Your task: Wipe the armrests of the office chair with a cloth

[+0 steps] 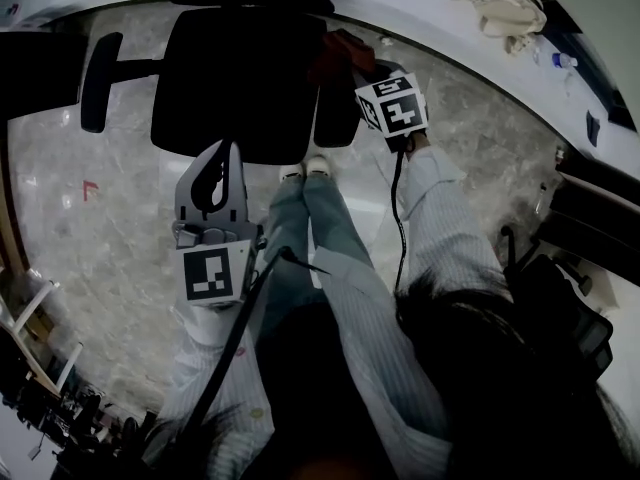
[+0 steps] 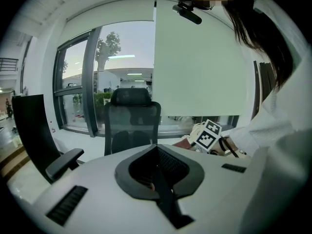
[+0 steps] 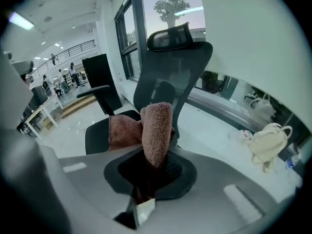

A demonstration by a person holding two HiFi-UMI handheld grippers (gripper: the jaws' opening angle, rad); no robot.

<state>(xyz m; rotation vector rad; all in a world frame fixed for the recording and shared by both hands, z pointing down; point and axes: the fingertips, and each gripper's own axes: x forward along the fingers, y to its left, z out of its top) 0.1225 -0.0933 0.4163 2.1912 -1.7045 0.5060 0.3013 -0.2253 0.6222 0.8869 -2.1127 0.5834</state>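
- The left gripper (image 1: 222, 153) is being held just short of the seat's front edge, its jaws pressed together on nothing. I'd be keeping it clear of the wiping, or using it to brace the seat so the chair isn't rolling.
- The office chair (image 1: 240, 78) is standing ahead of both grippers. Its far armrest (image 1: 98, 80) is lying beyond the left gripper's tips and off to their left.
- The near armrest (image 1: 335, 118) is sitting close by the right gripper's front. Its long axis is running away from the person, front to back of the seat.
- The right gripper (image 3: 148, 177) is clamping a reddish terry cloth (image 3: 156, 128). The cloth is standing up out of the jaws, its length running along them toward the chair back, with a flap folding off to the left.
- To wipe well, I'd be tipping those jaws down until the flap is lying flat on the pad. Then I'd be stroking along the pad's length rather than across it.
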